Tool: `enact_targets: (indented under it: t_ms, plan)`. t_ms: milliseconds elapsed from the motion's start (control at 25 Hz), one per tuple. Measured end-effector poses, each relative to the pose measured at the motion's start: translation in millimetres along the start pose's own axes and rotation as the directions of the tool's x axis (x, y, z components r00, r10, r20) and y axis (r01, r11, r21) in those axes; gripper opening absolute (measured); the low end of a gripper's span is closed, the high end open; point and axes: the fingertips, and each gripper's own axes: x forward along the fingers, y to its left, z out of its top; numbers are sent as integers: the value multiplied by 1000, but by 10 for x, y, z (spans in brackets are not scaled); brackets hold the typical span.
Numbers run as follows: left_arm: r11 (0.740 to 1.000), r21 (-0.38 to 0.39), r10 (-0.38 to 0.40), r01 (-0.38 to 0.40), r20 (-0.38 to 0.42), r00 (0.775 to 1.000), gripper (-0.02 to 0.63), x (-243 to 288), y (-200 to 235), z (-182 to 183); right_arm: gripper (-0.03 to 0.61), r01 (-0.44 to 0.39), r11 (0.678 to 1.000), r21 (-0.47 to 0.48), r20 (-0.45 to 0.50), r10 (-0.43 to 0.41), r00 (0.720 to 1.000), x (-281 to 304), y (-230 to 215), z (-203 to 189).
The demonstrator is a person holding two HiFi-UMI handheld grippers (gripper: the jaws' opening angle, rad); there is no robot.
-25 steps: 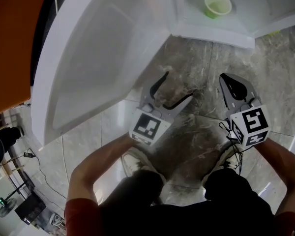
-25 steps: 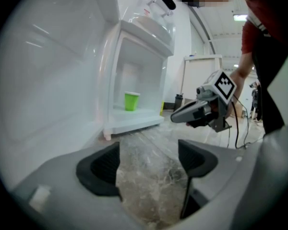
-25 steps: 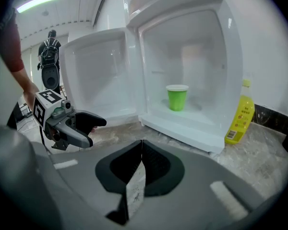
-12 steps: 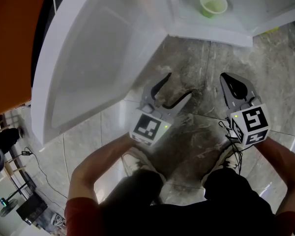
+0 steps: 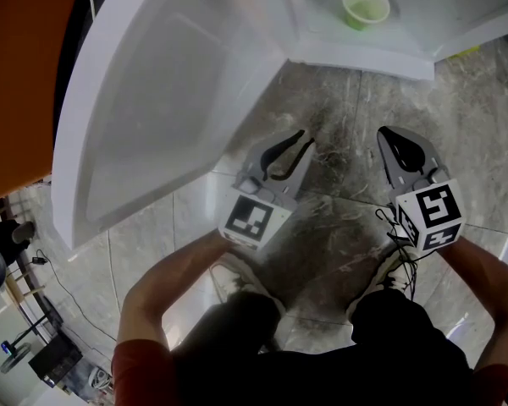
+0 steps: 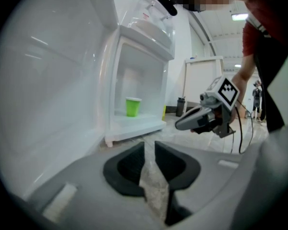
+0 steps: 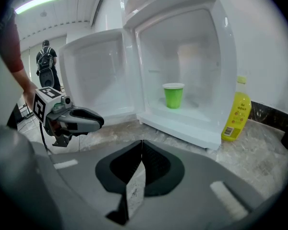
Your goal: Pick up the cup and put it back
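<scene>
A green cup (image 5: 366, 5) stands upright on the floor of a small open white fridge (image 5: 364, 59); it also shows in the left gripper view (image 6: 132, 106) and the right gripper view (image 7: 173, 95). My left gripper (image 5: 300, 140) hovers over the stone floor in front of the fridge, well short of the cup. Its jaws are closing, a narrow gap is left between them (image 6: 150, 145), and nothing is in it. My right gripper (image 5: 388, 135) hangs beside it to the right, shut and empty (image 7: 142, 145).
The fridge door (image 5: 152, 100) stands swung open on the left, close to the left gripper. A yellow bottle (image 7: 237, 110) stands on the floor right of the fridge. A person (image 7: 45, 61) stands far back in the room. My shoes and legs are below the grippers.
The left gripper's jaws have swung from wide apart to nearly together. The right gripper and the cup have stayed in place.
</scene>
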Motion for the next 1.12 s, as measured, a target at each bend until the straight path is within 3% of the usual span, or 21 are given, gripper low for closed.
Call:
enact_targets:
  t_ms: [240,1120]
  plan:
    - [1000,8,16,-16,-15,1000,0,6,27,-36,2,-2,1000,-4,-5,2,1000,2,9,-24]
    - [999,24,32,-31,-36,999,0,61,74,-89,2,7,1000,17,-5,-7,1000,19,-18,-58]
